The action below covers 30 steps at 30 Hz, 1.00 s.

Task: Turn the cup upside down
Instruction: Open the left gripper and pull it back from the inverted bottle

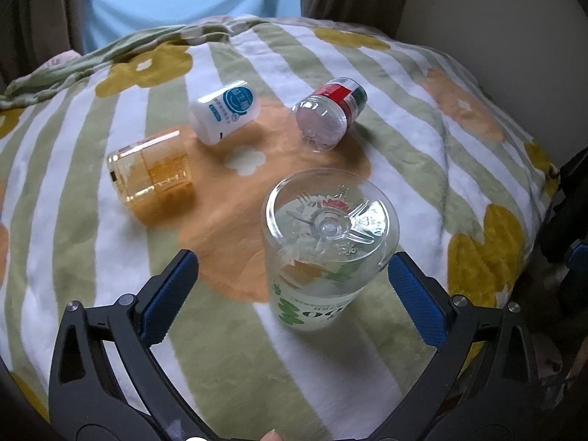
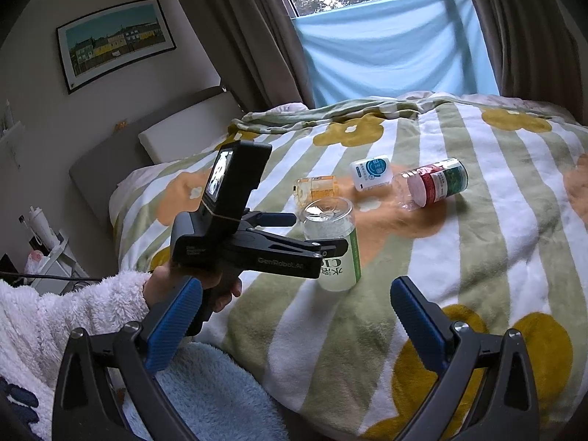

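Note:
A clear plastic cup with green print (image 1: pixel 323 253) stands upside down on the flowered blanket (image 1: pixel 228 330), its base up. It also shows in the right wrist view (image 2: pixel 332 242). My left gripper (image 1: pixel 294 286) is open, its blue pads either side of the cup and apart from it; the right wrist view shows it (image 2: pixel 323 235) beside the cup. My right gripper (image 2: pixel 297 316) is open and empty, low over the near edge of the bed, well short of the cup.
Three other containers lie on their sides beyond the cup: an amber jar (image 1: pixel 150 169), a white bottle with a blue label (image 1: pixel 226 110), and a clear cup with a red and green label (image 1: pixel 330 110). Curtains (image 2: pixel 235 29) and a blue cloth (image 2: pixel 393 44) stand behind the bed.

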Tool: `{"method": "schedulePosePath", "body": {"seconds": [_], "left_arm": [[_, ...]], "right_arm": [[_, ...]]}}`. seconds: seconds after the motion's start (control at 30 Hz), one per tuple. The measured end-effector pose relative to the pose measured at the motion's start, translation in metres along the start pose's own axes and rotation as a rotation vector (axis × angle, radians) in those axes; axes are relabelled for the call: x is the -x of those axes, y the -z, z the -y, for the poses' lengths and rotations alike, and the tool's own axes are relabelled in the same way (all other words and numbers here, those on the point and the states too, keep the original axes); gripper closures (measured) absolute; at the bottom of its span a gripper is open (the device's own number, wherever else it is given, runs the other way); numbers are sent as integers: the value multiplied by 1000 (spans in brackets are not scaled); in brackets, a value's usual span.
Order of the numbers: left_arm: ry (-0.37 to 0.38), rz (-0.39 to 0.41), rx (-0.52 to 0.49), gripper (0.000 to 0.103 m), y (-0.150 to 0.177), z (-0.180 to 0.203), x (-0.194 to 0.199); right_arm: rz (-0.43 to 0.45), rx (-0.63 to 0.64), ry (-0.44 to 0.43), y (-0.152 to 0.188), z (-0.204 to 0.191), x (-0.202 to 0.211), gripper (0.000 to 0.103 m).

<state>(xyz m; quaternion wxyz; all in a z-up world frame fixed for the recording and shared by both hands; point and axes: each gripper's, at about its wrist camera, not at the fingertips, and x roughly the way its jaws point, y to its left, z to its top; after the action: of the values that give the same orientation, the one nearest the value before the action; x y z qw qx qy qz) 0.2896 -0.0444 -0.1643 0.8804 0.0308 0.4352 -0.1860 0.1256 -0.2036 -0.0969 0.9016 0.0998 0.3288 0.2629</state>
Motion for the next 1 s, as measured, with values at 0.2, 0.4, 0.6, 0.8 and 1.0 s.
{"method": "schedulePosePath", "body": {"seconds": [0.2, 0.4, 0.6, 0.8, 1.0], "left_arm": [[-14, 5, -5, 0, 1, 3, 13], [-29, 33, -16, 0, 4, 12, 43], [-58, 119, -40, 0, 7, 28, 103], [-111, 292, -20, 0, 8, 41, 192], [-238, 476, 9, 0, 24, 51, 272]], "right_arm": [[8, 11, 2, 0, -4, 1, 0], [25, 17, 14, 3, -13, 10, 0], [91, 55, 42, -6, -34, 42, 0], [237, 107, 160, -34, -65, 91, 0], [373, 141, 349, -51, -95, 123, 0]]}}
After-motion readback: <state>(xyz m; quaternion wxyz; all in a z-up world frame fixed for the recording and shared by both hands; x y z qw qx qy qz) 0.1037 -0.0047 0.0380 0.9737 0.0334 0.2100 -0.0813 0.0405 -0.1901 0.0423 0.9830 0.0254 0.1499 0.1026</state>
